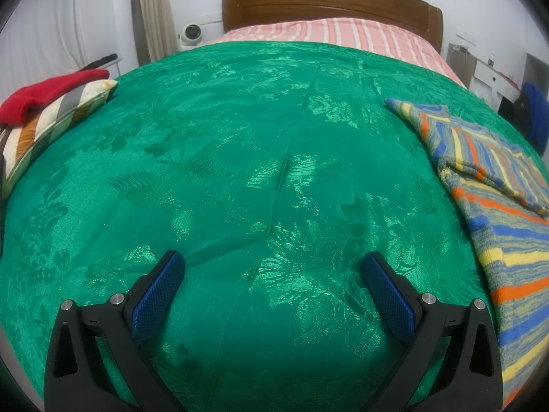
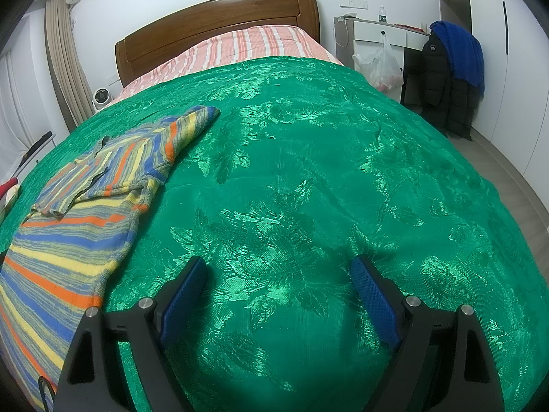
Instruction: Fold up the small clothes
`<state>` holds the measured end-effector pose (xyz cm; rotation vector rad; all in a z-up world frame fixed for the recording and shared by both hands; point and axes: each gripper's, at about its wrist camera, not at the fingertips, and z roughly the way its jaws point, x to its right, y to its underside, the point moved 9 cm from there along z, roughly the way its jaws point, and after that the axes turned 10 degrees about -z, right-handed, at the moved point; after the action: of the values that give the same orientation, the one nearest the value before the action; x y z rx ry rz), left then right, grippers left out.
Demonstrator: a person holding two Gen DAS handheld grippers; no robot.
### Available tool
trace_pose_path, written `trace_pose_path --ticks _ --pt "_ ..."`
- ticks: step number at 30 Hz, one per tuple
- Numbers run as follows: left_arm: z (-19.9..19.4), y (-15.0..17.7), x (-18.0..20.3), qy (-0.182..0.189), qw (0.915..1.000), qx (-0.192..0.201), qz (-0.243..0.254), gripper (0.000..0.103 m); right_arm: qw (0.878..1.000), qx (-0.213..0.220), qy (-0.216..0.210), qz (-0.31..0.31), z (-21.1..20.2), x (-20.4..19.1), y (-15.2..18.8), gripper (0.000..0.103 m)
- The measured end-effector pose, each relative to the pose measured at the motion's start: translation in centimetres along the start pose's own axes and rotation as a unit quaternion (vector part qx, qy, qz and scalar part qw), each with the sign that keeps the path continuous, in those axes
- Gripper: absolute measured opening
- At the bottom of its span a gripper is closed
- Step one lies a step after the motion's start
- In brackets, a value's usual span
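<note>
On the green bedspread (image 1: 240, 144) lies a striped sweater (image 1: 497, 185) — between the two grippers, one sleeve folded across its body. Over bare cloth beside it, the left gripper (image 1: 272, 267) and right gripper (image 2: 276, 273) both gape wide — nothing between their blue pads (image 2: 374, 302).

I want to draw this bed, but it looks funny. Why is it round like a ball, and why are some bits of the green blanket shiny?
Left wrist view: the fisheye lens bulges the green blanket into a dome, with dark corners. Right wrist view: same bulge; room light glints off the woven leaves, and the headboard curves.
</note>
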<state>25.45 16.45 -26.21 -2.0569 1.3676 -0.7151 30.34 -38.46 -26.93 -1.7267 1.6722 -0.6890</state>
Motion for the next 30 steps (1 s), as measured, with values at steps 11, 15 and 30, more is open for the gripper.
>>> trace_pose_path --ticks 11,15,30 --pt "0.0 0.0 0.0 0.0 1.0 0.001 0.001 0.103 1.0 0.0 -0.001 0.0 0.0 0.0 0.0 0.086" --pt "0.0 0.0 0.0 0.0 1.0 0.001 0.001 0.103 1.0 0.0 -0.001 0.0 0.0 0.0 0.0 0.086" --pt "-2.4 0.2 -0.7 0.061 0.9956 -0.067 -0.024 0.101 0.998 -0.057 0.007 -0.026 -0.2 -0.5 -0.6 0.087"
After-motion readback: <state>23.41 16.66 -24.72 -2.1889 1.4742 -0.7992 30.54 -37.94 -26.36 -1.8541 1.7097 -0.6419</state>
